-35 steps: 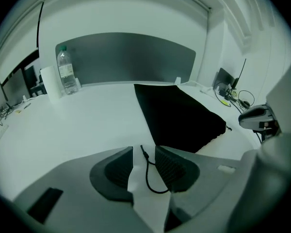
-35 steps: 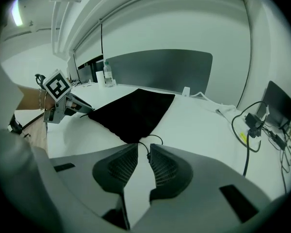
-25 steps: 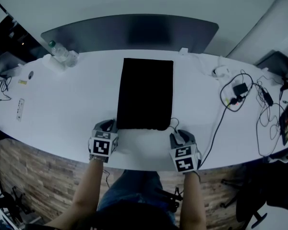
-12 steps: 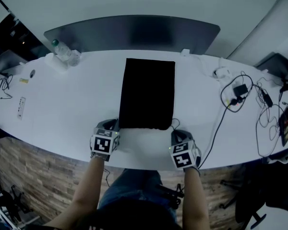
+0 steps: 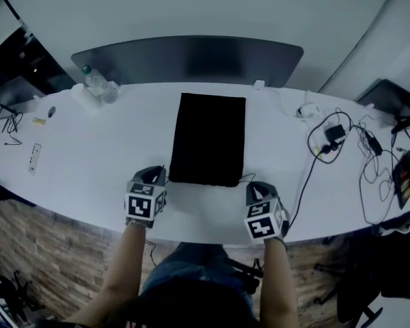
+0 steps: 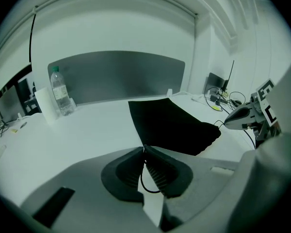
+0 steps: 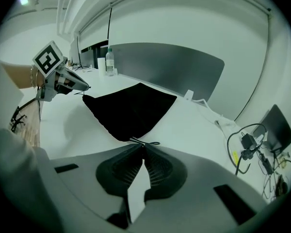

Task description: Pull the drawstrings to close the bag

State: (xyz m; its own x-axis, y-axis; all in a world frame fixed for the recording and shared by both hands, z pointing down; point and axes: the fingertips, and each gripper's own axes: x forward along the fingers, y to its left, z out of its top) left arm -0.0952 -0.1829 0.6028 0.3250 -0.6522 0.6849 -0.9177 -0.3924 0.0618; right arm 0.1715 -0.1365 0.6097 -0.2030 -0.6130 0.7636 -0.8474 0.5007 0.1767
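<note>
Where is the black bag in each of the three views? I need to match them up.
Head view: the black bag lies flat at the centre.
Left gripper view: the black bag is right of centre, at mid-height.
Right gripper view: the black bag is left of centre, at mid-height.
Shared landmark: the water bottle, upper left in the head view, at the left in the left gripper view, upper left in the right gripper view.
</note>
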